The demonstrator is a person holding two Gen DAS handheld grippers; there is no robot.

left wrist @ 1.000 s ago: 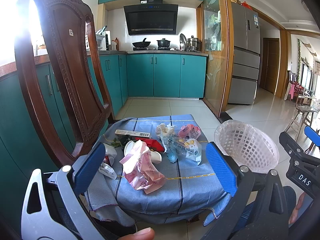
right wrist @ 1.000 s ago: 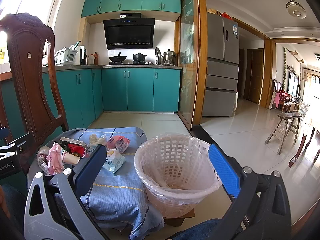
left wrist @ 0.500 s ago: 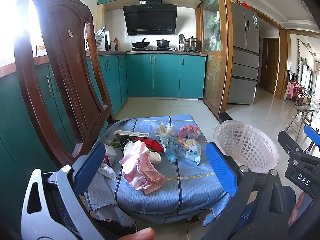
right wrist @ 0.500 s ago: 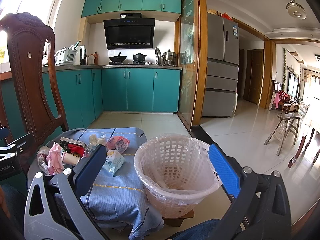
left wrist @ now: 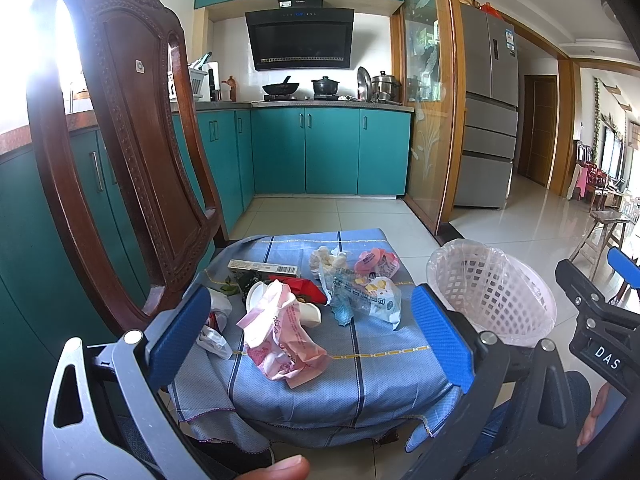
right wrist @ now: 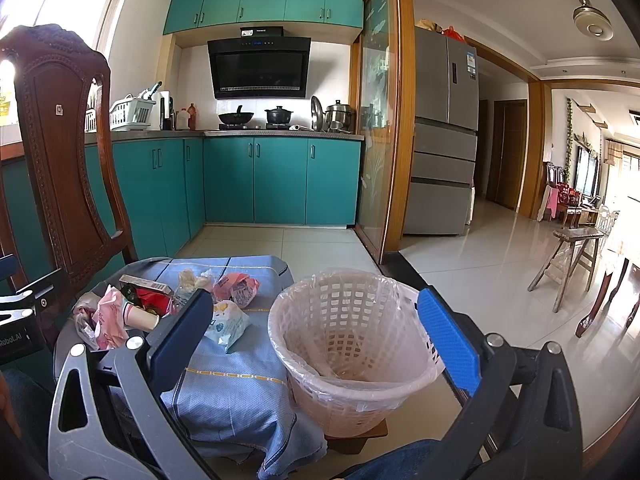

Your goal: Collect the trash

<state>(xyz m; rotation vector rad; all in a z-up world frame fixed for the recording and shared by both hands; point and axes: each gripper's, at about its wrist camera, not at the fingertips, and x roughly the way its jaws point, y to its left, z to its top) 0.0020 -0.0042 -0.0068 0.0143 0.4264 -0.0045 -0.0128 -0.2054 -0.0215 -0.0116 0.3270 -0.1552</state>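
While nothing in the scene has shifted over the last second, you are holding both tools back from the work: your left tool [left wrist: 310,330] hangs wide open and empty at the near edge of the cloth-covered table [left wrist: 360,376], framing the pink wrapper [left wrist: 280,344] that lies nearest you, and your right tool [right wrist: 320,340] is equally wide open and empty, aimed at the lined basket [right wrist: 352,344] just right of the table. The trash is all on the cloth: a paper cup [left wrist: 308,314] behind the pink wrapper, a clear wrapper [left wrist: 360,298] to its right, a flat box [left wrist: 264,268] at the far side. With the basket looking empty, collection has not begun; the pink wrapper seems your easiest first pick
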